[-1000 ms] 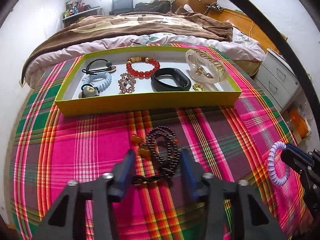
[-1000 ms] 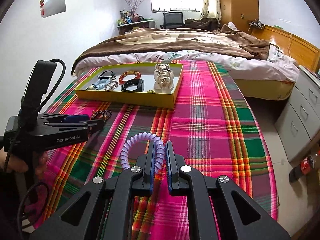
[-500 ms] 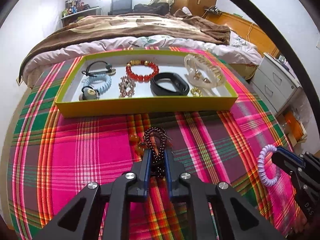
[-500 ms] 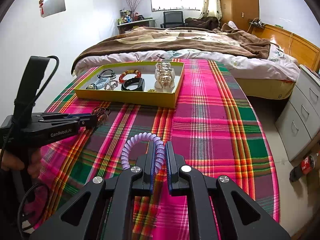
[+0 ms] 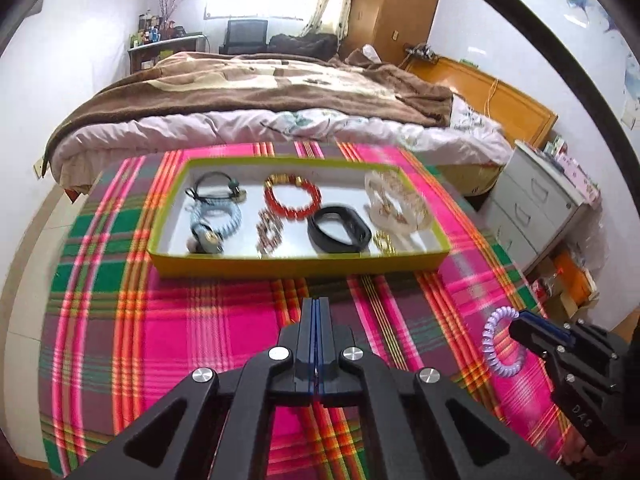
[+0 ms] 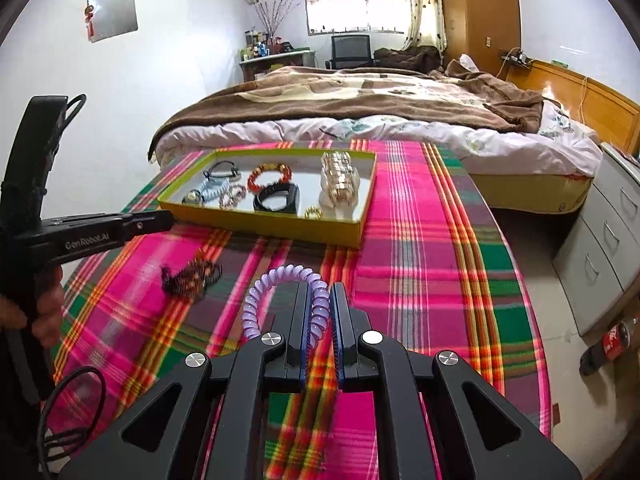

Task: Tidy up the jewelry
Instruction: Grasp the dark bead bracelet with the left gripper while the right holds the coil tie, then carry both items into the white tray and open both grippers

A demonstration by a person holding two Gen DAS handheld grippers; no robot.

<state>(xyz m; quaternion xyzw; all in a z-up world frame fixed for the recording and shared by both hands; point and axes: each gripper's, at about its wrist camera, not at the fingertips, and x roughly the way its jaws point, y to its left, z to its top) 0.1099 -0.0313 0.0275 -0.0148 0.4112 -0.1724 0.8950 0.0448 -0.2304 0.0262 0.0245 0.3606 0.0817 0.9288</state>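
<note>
A yellow-green tray (image 5: 280, 266) (image 6: 276, 226) on the plaid table holds a red bead bracelet (image 5: 293, 197), a black band (image 5: 339, 229), a clear bangle (image 5: 396, 204), hair ties and small pieces. My left gripper (image 5: 317, 308) is fully shut and empty, raised above the table short of the tray; it also shows in the right wrist view (image 6: 162, 218). The dark beaded bracelet (image 6: 191, 275) lies on the cloth below it, hidden in the left wrist view. My right gripper (image 6: 320, 300) is shut on a purple coil hair tie (image 6: 280, 280) (image 5: 498, 342).
A bed (image 5: 260, 96) stands beyond the table's far edge. A grey drawer unit (image 5: 536, 208) is to the right. A cola bottle (image 6: 612, 342) lies on the floor at right. The plaid cloth (image 5: 180, 340) covers the table.
My left gripper closed at the beaded bracelet, then lifted shut without it; the bracelet stays on the cloth. The right gripper has kept the purple hair tie and barely moved.
</note>
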